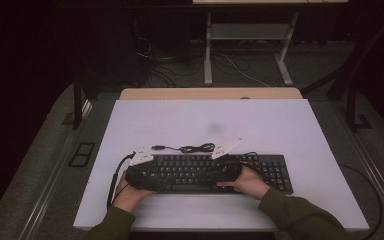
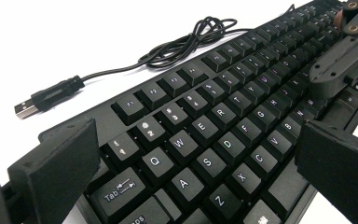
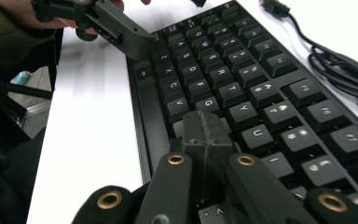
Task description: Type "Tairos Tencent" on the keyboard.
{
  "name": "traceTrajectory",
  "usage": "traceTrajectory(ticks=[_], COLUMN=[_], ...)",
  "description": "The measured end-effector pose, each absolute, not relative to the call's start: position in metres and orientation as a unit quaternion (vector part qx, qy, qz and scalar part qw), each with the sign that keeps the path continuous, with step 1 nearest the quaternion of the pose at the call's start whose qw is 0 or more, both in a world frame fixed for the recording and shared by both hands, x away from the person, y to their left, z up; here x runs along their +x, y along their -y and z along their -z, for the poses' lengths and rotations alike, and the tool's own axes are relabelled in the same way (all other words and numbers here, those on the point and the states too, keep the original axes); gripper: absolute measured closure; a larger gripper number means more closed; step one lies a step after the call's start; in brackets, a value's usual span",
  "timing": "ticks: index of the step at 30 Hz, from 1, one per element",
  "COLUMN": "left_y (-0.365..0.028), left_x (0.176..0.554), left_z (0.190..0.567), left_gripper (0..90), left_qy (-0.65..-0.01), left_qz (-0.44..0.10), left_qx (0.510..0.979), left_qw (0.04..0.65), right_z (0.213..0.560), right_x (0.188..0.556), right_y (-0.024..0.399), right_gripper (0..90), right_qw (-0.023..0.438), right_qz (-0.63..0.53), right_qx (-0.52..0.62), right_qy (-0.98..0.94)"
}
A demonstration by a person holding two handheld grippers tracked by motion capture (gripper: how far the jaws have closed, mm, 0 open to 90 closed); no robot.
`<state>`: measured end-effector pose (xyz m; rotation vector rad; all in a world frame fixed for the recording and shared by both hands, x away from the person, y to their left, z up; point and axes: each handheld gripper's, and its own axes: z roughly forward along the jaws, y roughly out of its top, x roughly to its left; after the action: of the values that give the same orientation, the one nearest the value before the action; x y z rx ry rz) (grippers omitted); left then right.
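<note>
Left gripper [image 2: 196, 154] gapes over keyboard [image 1: 260, 167]; right gripper [image 3: 208, 128] closed empty; cable [image 1: 190, 148] behind.

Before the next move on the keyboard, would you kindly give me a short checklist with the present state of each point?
1. Black full-size keyboard lies flat on the white table: ok.
2. Left tool open, its pads standing on either side of the keys near Q, A and C: ok.
3. Right tool shut, tips together over the keys near B and H: ok.
4. Whether the right tool's tip is pressing a key: cannot tell.
5. Black USB cable lies coiled and unplugged behind the keyboard, apart from both tools: ok.
</note>
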<state>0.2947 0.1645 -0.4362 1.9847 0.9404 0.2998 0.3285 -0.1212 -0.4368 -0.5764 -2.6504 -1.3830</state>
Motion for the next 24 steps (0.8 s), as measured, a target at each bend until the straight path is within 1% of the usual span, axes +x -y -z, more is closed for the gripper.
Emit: traceTrajectory(ticks=[24], left_y=[-0.1644], left_x=[0.2923], left_z=[0.4371], left_gripper=[0.0], left_qy=[-0.374], left_qz=[-0.117], left_qx=[0.806], left_qw=[0.444], right_z=[0.4423], right_x=[0.3265], right_y=[0.1113], right_gripper=[89.7], right_qw=[0.043], right_qz=[0.421], right_qx=[-0.185], right_qy=[0.887])
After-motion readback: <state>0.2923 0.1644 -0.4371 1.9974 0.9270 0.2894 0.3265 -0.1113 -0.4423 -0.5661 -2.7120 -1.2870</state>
